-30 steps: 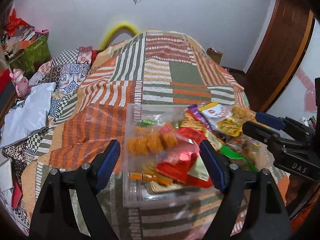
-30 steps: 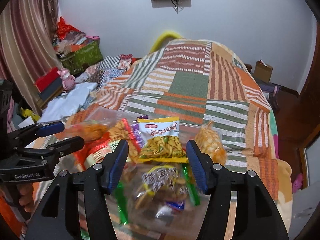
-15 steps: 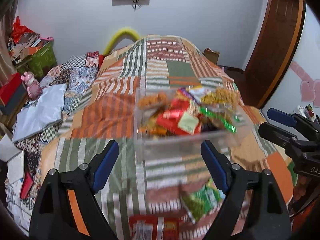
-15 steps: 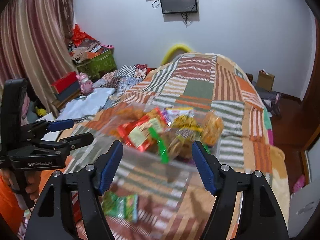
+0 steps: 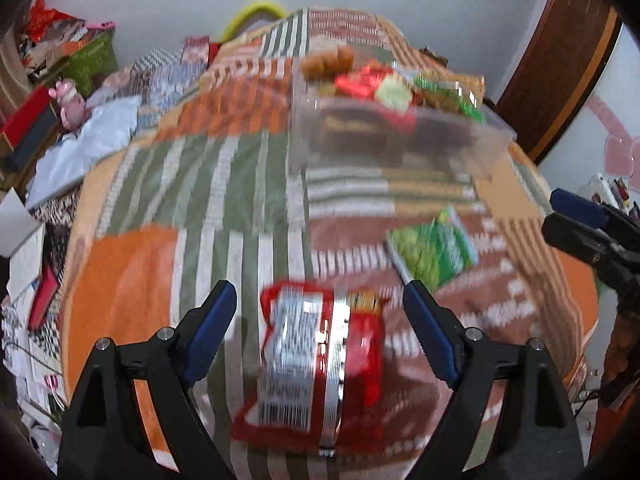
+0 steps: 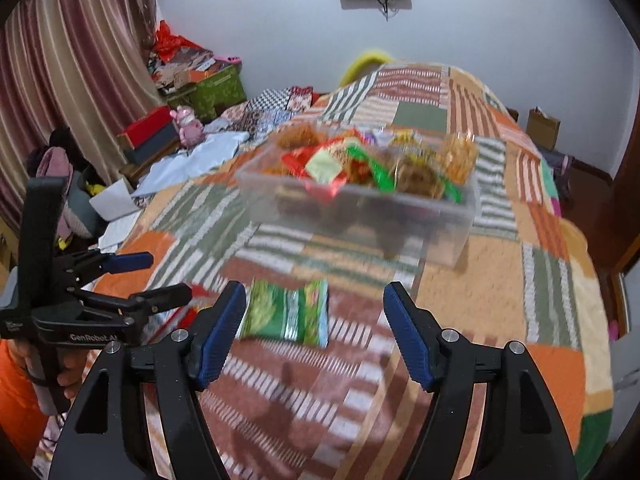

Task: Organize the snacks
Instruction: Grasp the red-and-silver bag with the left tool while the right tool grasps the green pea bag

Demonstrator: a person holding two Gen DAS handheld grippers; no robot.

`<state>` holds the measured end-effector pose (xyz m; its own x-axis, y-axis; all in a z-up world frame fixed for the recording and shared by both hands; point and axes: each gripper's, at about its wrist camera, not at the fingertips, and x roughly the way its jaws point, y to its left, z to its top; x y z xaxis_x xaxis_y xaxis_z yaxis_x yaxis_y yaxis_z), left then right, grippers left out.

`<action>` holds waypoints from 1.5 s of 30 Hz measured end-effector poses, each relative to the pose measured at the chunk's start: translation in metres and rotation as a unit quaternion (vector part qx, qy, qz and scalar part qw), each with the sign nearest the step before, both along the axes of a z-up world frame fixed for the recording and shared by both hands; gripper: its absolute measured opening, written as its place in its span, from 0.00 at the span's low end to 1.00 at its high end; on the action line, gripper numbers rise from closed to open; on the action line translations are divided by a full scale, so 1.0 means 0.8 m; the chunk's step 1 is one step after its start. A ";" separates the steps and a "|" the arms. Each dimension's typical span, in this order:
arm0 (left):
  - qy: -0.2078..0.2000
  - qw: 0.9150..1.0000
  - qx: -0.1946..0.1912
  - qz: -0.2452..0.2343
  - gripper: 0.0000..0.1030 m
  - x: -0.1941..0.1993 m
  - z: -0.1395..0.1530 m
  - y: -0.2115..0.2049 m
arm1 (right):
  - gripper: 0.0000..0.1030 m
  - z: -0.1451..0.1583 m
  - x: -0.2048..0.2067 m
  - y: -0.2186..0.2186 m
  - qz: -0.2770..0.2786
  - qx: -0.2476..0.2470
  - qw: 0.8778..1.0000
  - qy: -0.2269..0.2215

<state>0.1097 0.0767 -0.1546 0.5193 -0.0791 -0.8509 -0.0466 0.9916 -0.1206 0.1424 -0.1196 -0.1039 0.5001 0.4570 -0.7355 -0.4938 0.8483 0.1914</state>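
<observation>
Near the bed's (image 6: pixel 500 304) front edge, red snack packet (image 5: pixel 320 364) framed by left gripper (image 5: pixel 320 312) jaws held spread, green snack packet (image 6: pixel 286 312) lain beside right gripper (image 6: pixel 314 300), jaws parted and empty, filled clear container (image 6: pixel 360 208) set mid-bed.

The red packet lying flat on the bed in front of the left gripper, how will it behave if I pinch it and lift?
The red packet looks like a thin foil pouch lying flat, so it is probably light and floppy. Its glossy film may slip between the pads. The left gripper is open, so it should fit.
</observation>
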 end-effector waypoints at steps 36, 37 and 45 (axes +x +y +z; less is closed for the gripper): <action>-0.012 0.999 -0.018 0.046 0.67 -0.012 -0.041 0.024 | 0.65 -0.087 0.034 0.071 0.033 -0.030 0.995 0.093; -0.014 0.999 -0.018 0.047 0.67 -0.012 -0.038 0.024 | 0.64 -0.086 0.034 0.068 0.034 -0.023 0.995 0.095; -0.048 0.997 -0.016 0.049 0.67 -0.011 -0.004 0.022 | 0.50 -0.078 0.029 0.053 0.030 -0.007 0.995 0.091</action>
<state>0.1008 0.0942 -0.1580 0.6057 -0.0508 -0.7941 -0.1296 0.9784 -0.1614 0.1657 -0.0775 -0.1662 0.3300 0.4718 -0.8176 -0.5016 0.8214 0.2715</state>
